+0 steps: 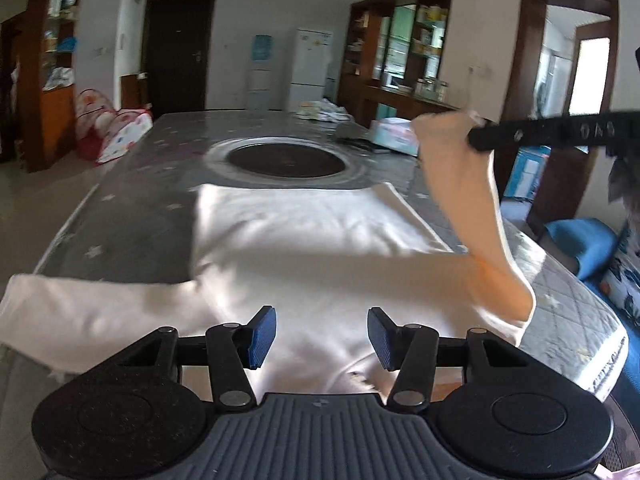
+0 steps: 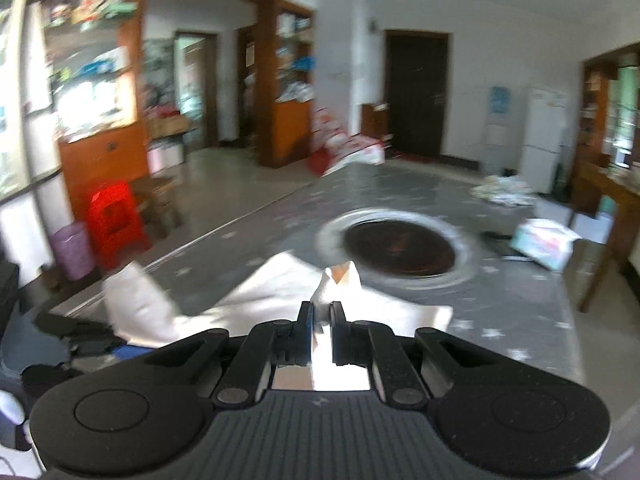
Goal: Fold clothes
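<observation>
Closest to me, the left gripper (image 1: 322, 338) hangs just above the near part of a white garment (image 1: 304, 240), its blue-padded jaws spread apart with nothing between them. The garment lies spread across the near end of a long grey star-patterned counter (image 1: 132, 200); one sleeve (image 1: 60, 312) trails off to the left edge, and the other sleeve (image 1: 460, 184) is lifted up off the cloth on the right. That raised sleeve end is pinched in the right gripper (image 2: 321, 312), whose jaws are pressed together on the fabric, which sticks out past the tips. Beyond the garment a round dark burner (image 1: 286, 160) is set into the counter, and a pale tissue pack (image 1: 394, 134) sits further back to the right
</observation>
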Demonstrator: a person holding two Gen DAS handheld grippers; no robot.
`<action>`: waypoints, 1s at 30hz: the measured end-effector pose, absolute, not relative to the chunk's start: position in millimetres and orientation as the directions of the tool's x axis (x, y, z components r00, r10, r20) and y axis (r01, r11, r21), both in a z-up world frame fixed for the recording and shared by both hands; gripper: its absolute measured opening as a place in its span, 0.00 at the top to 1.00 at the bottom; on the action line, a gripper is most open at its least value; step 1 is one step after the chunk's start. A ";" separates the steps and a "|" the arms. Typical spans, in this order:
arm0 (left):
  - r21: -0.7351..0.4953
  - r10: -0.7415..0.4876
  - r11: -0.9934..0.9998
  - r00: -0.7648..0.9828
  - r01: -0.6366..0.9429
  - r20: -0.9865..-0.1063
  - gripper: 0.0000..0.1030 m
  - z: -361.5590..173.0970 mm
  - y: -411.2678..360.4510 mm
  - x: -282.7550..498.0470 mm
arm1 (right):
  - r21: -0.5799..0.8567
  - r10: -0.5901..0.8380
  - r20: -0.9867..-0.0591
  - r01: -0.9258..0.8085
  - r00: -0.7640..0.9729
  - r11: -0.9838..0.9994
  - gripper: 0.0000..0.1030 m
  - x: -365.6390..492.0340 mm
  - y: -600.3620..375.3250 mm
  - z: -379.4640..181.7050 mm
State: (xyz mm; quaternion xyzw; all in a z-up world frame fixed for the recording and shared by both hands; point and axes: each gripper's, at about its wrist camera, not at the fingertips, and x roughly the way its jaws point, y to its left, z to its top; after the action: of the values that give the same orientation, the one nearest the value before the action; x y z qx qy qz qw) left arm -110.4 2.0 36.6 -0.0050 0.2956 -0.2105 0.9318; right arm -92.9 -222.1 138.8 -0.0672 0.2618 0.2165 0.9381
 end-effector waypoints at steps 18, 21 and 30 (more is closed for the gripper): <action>-0.160 -0.368 0.927 0.745 0.338 -0.556 0.47 30.7 18.3 -110.5 | 0.020 0.456 -0.634 -0.577 0.624 0.817 0.81 -84.2 -171.5 89.5; -0.156 -0.372 0.925 0.747 0.346 -0.551 0.48 32.7 12.8 -109.3 | -0.013 0.419 -0.634 -0.551 0.650 0.834 0.79 -89.2 -192.2 94.7; -0.165 -0.367 0.927 0.727 0.336 -0.581 0.64 23.3 -1.0 -88.1 | -0.011 0.267 -0.712 -0.391 0.649 0.920 0.79 -97.4 -267.4 62.9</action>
State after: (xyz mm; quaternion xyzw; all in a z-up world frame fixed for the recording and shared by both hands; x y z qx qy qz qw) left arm -88.1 -1.0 23.3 -0.0244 0.3176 -0.1892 0.9288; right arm -97.4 -267.4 62.9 -0.0822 0.3774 0.1817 0.9043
